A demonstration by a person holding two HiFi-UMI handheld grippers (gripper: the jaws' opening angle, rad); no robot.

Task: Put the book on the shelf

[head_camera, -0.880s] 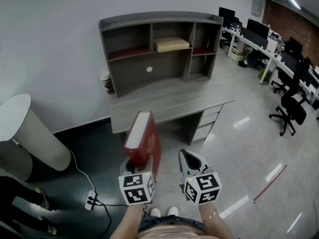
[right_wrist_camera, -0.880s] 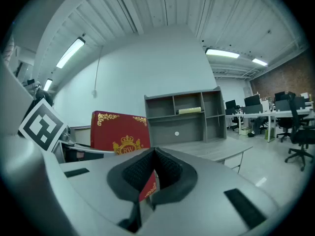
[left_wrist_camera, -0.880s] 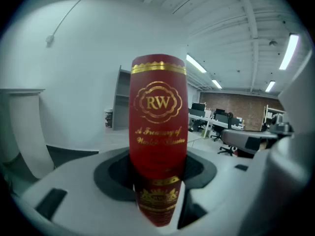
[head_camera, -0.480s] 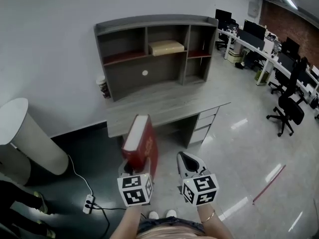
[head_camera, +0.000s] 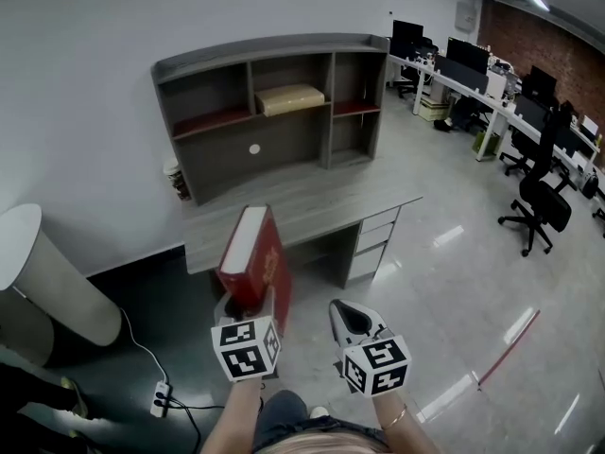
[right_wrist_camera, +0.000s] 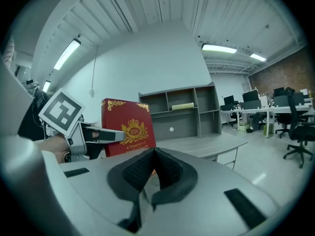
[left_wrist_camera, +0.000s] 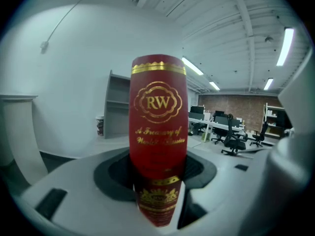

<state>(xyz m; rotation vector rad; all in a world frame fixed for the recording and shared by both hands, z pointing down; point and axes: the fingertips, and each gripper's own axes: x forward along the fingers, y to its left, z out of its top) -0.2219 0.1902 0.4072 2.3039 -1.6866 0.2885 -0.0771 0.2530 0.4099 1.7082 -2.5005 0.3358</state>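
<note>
A thick red book (head_camera: 253, 265) with gold print stands upright in my left gripper (head_camera: 248, 316), whose jaws are shut on its lower end. In the left gripper view the book's spine (left_wrist_camera: 158, 132) fills the middle, wedged between the pads. The right gripper view shows the book's cover (right_wrist_camera: 129, 132) at the left. My right gripper (head_camera: 352, 322) hangs beside it, shut and empty, with its pads (right_wrist_camera: 153, 173) meeting. Ahead stands the grey desk (head_camera: 312, 201) with a shelf unit (head_camera: 269, 112) on top, well beyond both grippers.
A tan box (head_camera: 289, 97) lies in the shelf's upper middle compartment. A paper cup (head_camera: 175, 180) stands at the desk's left end. A white round column (head_camera: 43, 277) and a power strip (head_camera: 159, 400) are at the left. Office desks and chairs (head_camera: 531, 206) fill the right.
The view has swung so the desk and shelf sit further left in the picture. Both grippers keep their grip and spacing; the book stays upright in the left one.
</note>
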